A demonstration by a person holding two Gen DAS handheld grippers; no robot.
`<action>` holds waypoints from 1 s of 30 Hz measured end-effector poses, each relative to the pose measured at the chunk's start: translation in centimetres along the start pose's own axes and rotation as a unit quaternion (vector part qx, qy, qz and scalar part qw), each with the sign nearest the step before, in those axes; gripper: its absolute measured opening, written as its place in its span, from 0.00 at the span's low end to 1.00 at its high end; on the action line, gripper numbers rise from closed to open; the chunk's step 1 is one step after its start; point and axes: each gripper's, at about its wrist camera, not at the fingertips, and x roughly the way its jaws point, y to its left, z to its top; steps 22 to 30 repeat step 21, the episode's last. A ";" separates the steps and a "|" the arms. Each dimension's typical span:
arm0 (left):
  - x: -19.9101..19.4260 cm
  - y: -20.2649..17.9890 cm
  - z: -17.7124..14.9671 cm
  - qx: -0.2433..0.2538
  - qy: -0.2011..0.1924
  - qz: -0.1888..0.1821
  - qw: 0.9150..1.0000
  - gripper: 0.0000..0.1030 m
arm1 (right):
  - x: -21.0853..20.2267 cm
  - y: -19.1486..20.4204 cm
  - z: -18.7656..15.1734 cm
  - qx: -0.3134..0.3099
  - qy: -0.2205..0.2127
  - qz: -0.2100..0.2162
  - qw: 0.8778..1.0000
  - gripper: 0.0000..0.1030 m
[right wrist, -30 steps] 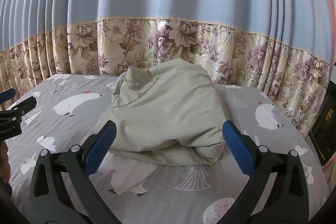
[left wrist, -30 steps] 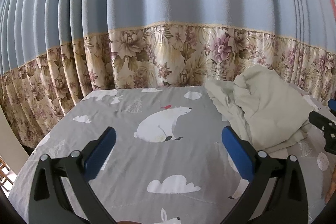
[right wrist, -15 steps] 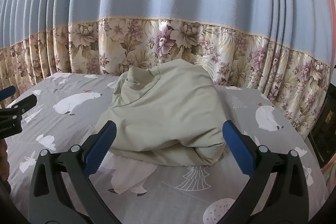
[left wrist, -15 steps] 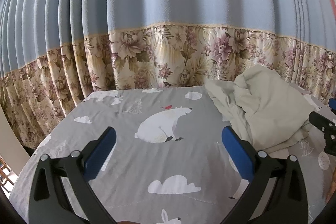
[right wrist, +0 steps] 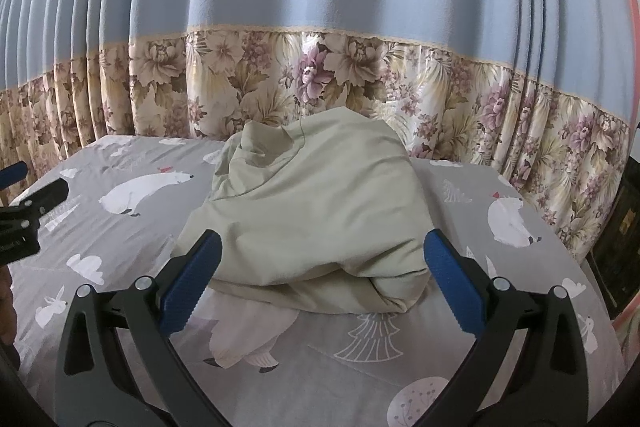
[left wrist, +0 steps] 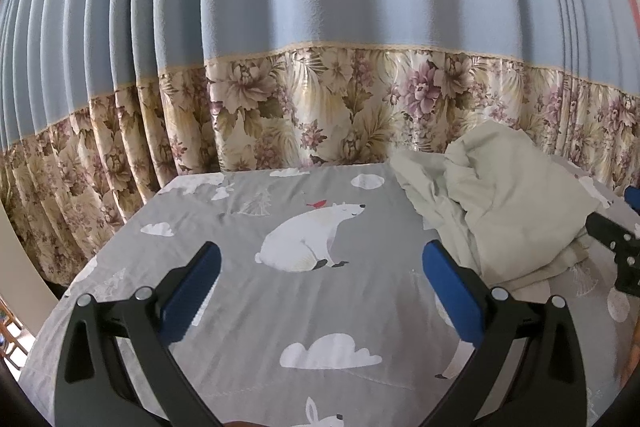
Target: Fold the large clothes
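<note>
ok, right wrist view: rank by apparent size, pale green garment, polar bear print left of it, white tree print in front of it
1. pale green garment, by far the largest.
2. polar bear print.
3. white tree print, unsure against the bear: it looks similar in size and lies nearer the camera.

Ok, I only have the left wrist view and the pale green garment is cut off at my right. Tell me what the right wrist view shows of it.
Observer: The pale green garment is one crumpled heap on the grey bedsheet, directly ahead of the right gripper, which is open and apart from it.
Operator: Describe the near edge.
Observer: It is a thick rolled fold; a white piece of fabric pokes out from under its left end.
Operator: Now tell me what lies beyond the heap on the right.
Observer: More sheet, printed with a polar bear, then the floral curtain.
Operator: And my gripper.
Observer: The left gripper is open over bare sheet.
</note>
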 end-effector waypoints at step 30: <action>0.7 1.1 0.0 -0.029 0.027 -0.005 0.999 0.98 | 0.3 0.0 -0.2 -0.002 -0.001 -0.003 1.000 0.97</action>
